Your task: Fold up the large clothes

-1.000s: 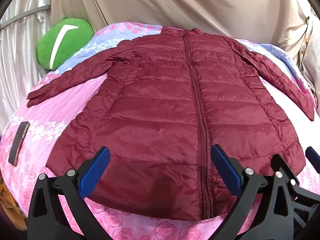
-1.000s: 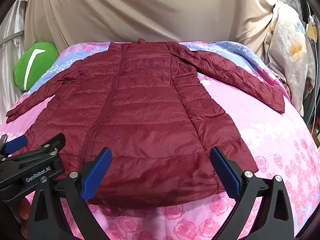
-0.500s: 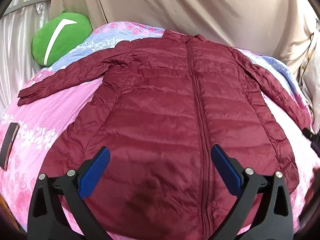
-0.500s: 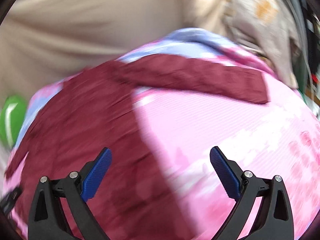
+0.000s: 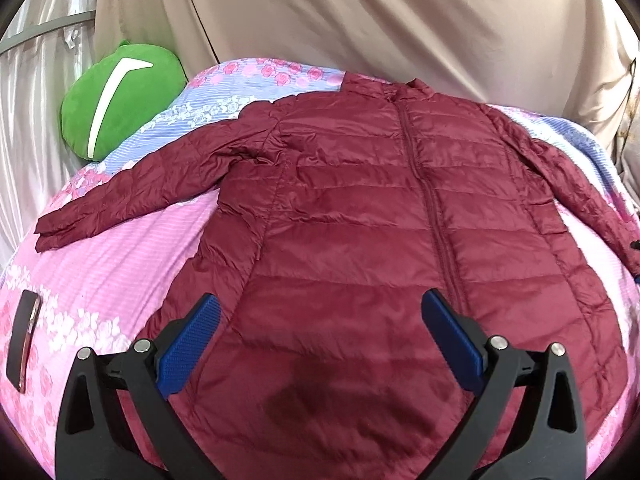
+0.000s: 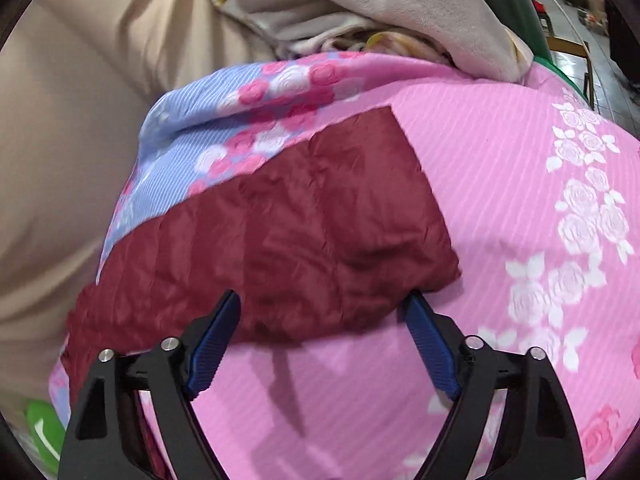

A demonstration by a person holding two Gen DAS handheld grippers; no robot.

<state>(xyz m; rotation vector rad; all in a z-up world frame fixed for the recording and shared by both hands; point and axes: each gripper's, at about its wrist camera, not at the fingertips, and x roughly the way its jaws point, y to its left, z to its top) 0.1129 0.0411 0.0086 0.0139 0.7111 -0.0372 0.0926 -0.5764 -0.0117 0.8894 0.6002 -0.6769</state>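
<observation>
A dark red quilted jacket lies flat and zipped on the pink rose-print bedspread, sleeves spread out to both sides. My left gripper is open and empty, hovering over the jacket's lower front. In the right wrist view the jacket's right sleeve lies across the bedspread, its cuff end at the right. My right gripper is open just above the sleeve's near edge, close to the cuff, one blue pad by the cuff corner.
A green round cushion sits at the bed's far left. A dark phone lies near the left edge. Beige drapes hang behind the bed. A pile of pale fabric sits at the far right corner.
My right gripper has swung right from the jacket's hem to the right sleeve and come down close to its cuff. My left gripper has moved forward over the jacket body.
</observation>
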